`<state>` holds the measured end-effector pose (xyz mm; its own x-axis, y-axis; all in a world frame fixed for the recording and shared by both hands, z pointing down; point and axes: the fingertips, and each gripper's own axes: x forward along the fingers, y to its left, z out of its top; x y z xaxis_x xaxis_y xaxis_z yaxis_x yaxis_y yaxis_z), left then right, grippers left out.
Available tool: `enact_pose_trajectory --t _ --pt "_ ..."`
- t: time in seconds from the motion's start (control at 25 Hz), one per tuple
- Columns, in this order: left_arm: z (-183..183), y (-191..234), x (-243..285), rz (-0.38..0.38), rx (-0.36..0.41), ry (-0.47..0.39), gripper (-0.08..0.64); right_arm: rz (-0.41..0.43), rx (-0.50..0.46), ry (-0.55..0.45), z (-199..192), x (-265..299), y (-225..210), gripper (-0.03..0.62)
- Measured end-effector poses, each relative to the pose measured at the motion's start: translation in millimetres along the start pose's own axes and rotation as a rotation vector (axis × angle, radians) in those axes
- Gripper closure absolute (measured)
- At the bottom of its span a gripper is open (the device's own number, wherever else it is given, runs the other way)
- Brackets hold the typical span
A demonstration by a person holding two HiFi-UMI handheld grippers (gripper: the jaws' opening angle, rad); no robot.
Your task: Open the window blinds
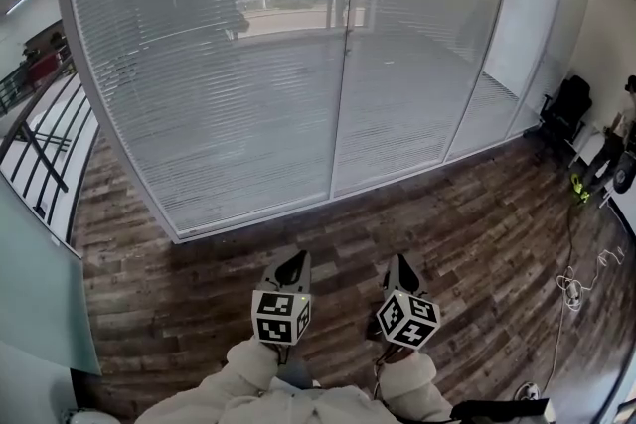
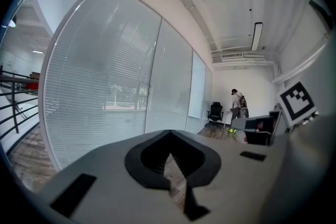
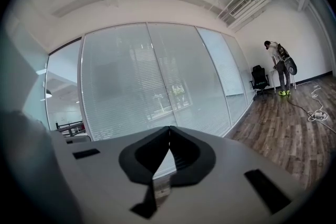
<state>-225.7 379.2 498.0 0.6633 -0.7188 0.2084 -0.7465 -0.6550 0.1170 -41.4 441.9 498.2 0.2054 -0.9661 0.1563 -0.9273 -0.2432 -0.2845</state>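
The window blinds (image 1: 219,104) are hanging fully lowered across the upper middle of the head view. Their fine, horizontal, pale-grey slats are sitting behind a curved glass wall divided by slim metal mullions. Below them, dark wood-grain floor planks (image 1: 467,213) are stretching toward the bottom edge. The left gripper (image 1: 295,257) and right gripper (image 1: 400,260) are pointing at the blinds from the lower centre, well apart from them. Each is carrying a cube with black-and-white square markers. In its own view, each gripper is showing matte grey, tapered jaws meeting at the tips with nothing between them. A black office chair (image 1: 564,109) is standing at the right edge.
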Motion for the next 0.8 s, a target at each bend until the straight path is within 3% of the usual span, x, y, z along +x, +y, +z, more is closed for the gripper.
enact_pose_trajectory --t 0.44,0.8 --pt "9 13 65 -0.006 0.000 0.006 0.561 -0.021 0.019 0.015 2 60 -22 0.578" --pt "29 43 141 -0.017 -0.001 0.001 0.561 -0.034 0.014 0.010 18 141 -30 0.578"
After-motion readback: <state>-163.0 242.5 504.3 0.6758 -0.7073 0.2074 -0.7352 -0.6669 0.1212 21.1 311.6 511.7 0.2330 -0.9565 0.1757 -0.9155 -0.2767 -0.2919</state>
